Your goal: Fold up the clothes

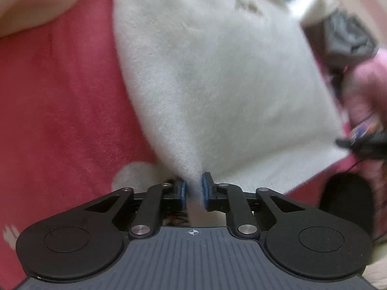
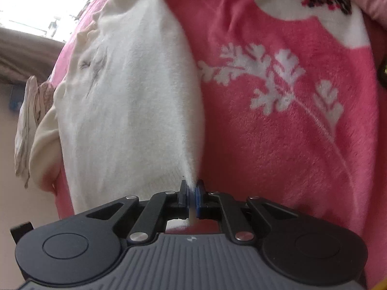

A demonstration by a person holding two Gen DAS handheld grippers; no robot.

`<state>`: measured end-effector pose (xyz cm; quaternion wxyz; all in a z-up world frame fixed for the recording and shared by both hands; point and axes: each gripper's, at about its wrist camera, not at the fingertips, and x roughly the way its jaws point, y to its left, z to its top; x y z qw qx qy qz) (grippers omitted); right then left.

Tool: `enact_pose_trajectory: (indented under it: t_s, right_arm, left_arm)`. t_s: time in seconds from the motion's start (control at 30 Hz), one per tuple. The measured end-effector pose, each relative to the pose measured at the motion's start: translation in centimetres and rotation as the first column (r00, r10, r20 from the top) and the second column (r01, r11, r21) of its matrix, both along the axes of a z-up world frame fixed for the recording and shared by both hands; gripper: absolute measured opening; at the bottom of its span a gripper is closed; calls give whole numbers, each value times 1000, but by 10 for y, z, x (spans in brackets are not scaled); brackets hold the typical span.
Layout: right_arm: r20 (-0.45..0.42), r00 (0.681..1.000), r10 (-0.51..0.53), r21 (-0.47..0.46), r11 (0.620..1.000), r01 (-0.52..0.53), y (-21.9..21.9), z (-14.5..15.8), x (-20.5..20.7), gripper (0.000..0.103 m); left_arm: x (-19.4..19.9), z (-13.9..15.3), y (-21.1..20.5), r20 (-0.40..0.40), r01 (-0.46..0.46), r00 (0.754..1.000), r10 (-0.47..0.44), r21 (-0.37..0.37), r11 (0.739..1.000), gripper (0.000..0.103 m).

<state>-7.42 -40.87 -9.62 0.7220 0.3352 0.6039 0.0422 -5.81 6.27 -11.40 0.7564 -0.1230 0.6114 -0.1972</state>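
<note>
A corner of the white fleece garment (image 1: 217, 84) is pinched between the nearly closed fingers of the left gripper (image 1: 193, 189), the cloth fanning out ahead of them over the pink blanket (image 1: 60, 96). Another corner of the same garment (image 2: 135, 101) is clamped by the right gripper (image 2: 192, 194), whose fingers are closed almost fully on a thin tuft of it. To the right of those fingers, the blanket's white leaf print (image 2: 273, 82) is seen. The fluffy pile is probably held only by its edge, so a slip is likely if the cloth is pulled taut. An uneven lift of the two corners could skew the fold, and the blanket might be dragged along.
</note>
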Motion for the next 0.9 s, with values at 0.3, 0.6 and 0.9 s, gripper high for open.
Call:
enact_pose_trajectory:
  t_s: [0.3, 0.6, 0.9]
  right_arm:
    - [125, 990, 59, 105, 992, -73, 30, 29, 38, 8]
    - [153, 983, 102, 189, 973, -131, 100, -7, 121, 13]
    - [362, 899, 246, -61, 969, -241, 72, 45, 70, 40]
  left_arm:
    - [-12, 61, 22, 278, 37, 960, -45, 35, 999, 43]
    - [26, 31, -98, 337, 259, 919, -206, -118, 959, 46]
    - [52, 1, -102, 279, 212, 942, -188, -61, 975, 44]
